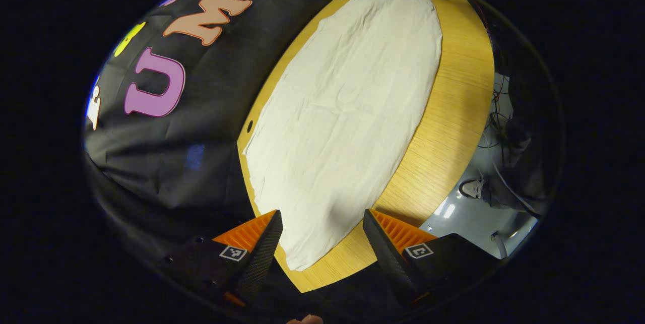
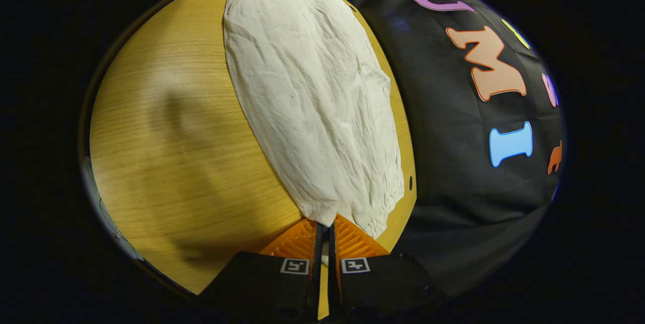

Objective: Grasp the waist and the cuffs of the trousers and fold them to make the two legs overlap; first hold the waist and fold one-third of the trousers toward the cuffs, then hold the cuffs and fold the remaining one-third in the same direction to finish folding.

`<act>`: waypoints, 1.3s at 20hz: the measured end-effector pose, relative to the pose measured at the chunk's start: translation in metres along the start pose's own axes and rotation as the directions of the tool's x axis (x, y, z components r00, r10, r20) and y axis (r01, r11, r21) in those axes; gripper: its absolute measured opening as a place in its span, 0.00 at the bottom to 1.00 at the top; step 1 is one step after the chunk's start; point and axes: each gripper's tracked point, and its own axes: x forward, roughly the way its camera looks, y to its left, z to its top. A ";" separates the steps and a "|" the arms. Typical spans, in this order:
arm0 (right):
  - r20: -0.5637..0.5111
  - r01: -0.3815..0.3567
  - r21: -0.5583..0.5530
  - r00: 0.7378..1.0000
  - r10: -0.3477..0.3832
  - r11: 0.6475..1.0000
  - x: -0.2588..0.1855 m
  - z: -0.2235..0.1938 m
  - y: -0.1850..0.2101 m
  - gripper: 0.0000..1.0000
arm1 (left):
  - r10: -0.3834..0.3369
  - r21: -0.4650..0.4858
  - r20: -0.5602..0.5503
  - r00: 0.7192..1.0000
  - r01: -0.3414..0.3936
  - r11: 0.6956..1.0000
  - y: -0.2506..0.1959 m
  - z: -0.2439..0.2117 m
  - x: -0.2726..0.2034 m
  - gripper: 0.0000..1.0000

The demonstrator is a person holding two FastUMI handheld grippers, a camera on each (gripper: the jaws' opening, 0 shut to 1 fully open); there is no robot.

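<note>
Right tool [image 2: 325, 228] has its two fingers drawn together with barely a slit between them, and the near corner of the pale cream cotton trousers [image 2: 312, 97] runs into that slit, so it looks pinched on the cloth edge, though how much fabric sits between the fingers cannot be told. Left tool [image 1: 322, 236] stands wide apart, holding nothing; the near end of the trousers [image 1: 342, 112] lies in the gap between its fingers, not touched by either

Main risk, as I judge it: the two ends are not held alike. If the right tool lifts while the left one is not yet closed, the garment would drag and twist across the round light-wood worktop [image 1: 453, 112], and the legs would not lie one over the other. A thin pinch at the right could also slip out once the weight of the cloth hangs on it. On the left, closing too high would catch only the top layer, or nothing; closing too low would scrape the worktop [image 2: 176, 137]

From each tool the trousers stretch away forward, flat and lightly creased, along the side of the worktop next to the black cloth wall [image 2: 453, 163]. Seen from the left tool the bare wood lies to the right of the cloth; seen from the right tool it lies to the left
</note>
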 end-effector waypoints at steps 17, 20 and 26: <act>-0.007 0.038 -0.008 0.999 -0.038 0.999 0.000 0.000 -0.001 0.08 | -0.090 0.179 -0.025 0.996 0.093 0.979 0.003 0.009 0.045 0.66; -0.007 0.039 -0.009 0.999 -0.039 0.999 0.001 0.001 -0.001 0.09 | -0.111 0.167 -0.037 0.993 0.116 0.979 0.000 0.006 0.049 0.46; -0.008 0.032 -0.007 0.999 -0.032 0.999 0.001 -0.001 -0.002 0.09 | -0.126 0.141 -0.069 0.990 0.135 0.981 -0.007 0.003 0.054 0.02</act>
